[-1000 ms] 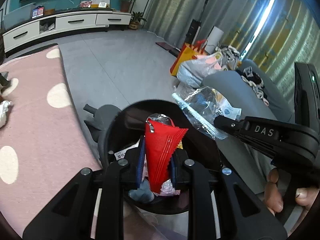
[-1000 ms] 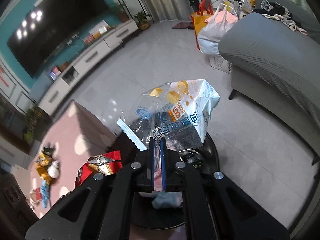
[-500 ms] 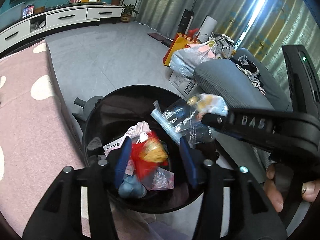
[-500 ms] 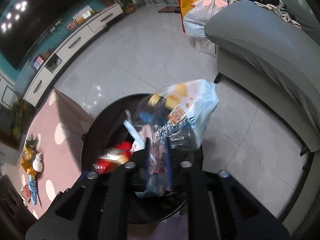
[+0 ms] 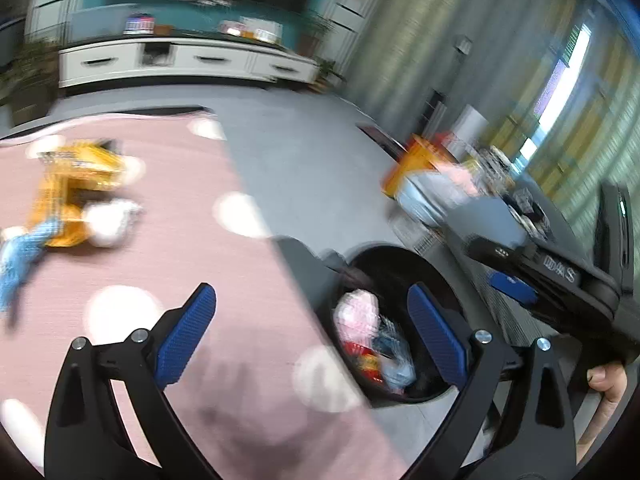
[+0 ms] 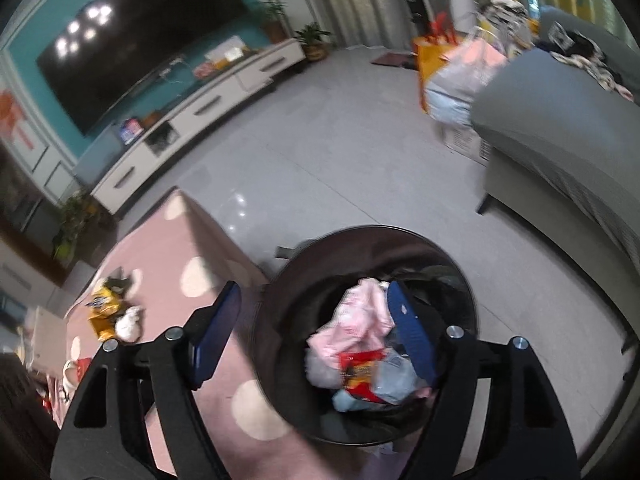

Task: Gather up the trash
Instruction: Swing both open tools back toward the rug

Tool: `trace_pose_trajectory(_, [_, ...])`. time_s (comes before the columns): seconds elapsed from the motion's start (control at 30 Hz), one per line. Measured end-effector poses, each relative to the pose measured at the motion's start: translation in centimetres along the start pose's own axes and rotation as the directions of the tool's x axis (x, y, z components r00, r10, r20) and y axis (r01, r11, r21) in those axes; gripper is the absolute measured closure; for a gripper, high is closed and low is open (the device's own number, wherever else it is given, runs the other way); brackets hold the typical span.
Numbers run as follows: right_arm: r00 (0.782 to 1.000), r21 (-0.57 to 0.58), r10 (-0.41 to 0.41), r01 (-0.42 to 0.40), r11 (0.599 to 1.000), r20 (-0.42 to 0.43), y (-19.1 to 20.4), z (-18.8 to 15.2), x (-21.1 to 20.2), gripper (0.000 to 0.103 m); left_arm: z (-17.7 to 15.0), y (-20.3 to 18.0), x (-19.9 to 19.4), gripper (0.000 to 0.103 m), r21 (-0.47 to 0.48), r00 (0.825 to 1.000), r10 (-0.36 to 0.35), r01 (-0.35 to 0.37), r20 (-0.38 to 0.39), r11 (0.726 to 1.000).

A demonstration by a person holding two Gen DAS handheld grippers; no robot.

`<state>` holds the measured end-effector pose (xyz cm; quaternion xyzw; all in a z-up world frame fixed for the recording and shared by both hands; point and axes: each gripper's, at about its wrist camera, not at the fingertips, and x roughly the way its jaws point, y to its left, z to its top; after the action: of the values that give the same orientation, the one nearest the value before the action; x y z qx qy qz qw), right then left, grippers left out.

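A black round trash bin (image 6: 452, 268) stands on the floor by the pink table; it also shows in the left wrist view (image 5: 436, 272). Inside lie a pink wrapper (image 6: 360, 320), a red wrapper (image 6: 358, 372) and a clear bag (image 6: 396, 376). My left gripper (image 5: 310, 328) is open and empty over the table's edge. My right gripper (image 6: 314, 324) is open and empty above the bin's left rim; it also appears at the right of the left wrist view (image 5: 516, 280). A yellow wrapper (image 5: 76, 192), a white crumpled piece (image 5: 112, 220) and a blue scrap (image 5: 20, 256) lie on the table.
The pink dotted tablecloth (image 5: 180, 240) covers the table on the left. A grey sofa (image 6: 560, 140) stands on the right with bags (image 6: 452, 76) beside it. A white TV cabinet (image 6: 208, 96) lines the far wall. More litter (image 6: 72, 372) lies at the table's far end.
Both grippers opened and dropped their loads: the red wrapper and the clear chip bag now lie in the bin. The left gripper swung left over the table; the right gripper rose a little.
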<state>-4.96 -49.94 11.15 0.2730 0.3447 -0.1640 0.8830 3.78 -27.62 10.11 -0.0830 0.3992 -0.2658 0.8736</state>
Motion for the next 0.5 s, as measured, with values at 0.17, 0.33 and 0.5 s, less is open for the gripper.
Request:
trace_pose_trajectory(0.17, [0.999,-0.059,0.045,-0.044,0.997,0.012,3.2,-0.3,0.0,0.028,1.1,8.0,-4.4,0.006,-0.127,0.982,0.172,-0.162,0.073,0.979])
trace_pose_trajectory(0.33, [0.994,-0.053,0.106,-0.104,0.993,0.036,5.8,-0.8,0.9,0.029,1.5,15.2,-6.3,0.007,-0.224,0.942,0.329,-0.307,0.066,0.925])
trace_pose_trajectory(0.5, [0.976,-0.116,0.215,-0.219,0.969,-0.042,9.5,-2.0,3.5,0.049,1.2,19.8,-5.3,0.020,-0.268,0.928,0.372,-0.354,0.016,0.896])
